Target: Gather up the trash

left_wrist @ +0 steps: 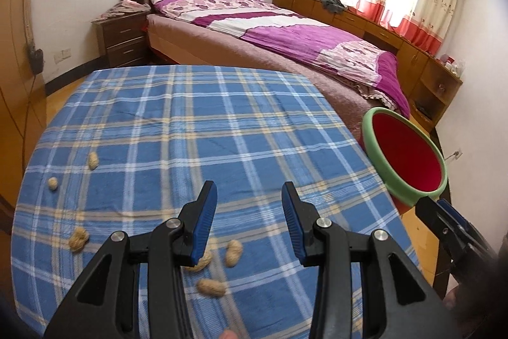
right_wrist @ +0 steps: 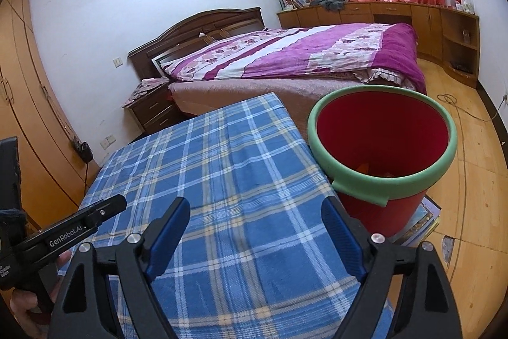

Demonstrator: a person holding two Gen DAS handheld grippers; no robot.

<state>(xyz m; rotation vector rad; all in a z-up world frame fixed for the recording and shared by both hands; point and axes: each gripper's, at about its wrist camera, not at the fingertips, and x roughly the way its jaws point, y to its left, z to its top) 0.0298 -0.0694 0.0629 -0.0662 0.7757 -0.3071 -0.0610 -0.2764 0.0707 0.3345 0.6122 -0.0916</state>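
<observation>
While several peanuts (left_wrist: pixel 234 253) are lying scattered over the near part of the blue plaid tablecloth (left_wrist: pixel 177 129), the left gripper (left_wrist: pixel 249 196) is hovering just above them with its jaws partly open and nothing between them. One peanut is sitting partly hidden behind the left blue pad, another just right of it, a third a little nearer the camera, and three more are resting well apart toward the cloth's left edge. The red bin (right_wrist: pixel 381 129) with the green rim is standing just beside the table's right edge, on what looks like a stack of books on the wooden floor (right_wrist: pixel 476 180). The right gripper (right_wrist: pixel 255 212) is hanging over the cloth near the bin, its jaws standing wide and gripping nothing. Behind the table, a bed (left_wrist: pixel 285 30) under a purple cover is filling the room's middle.
</observation>
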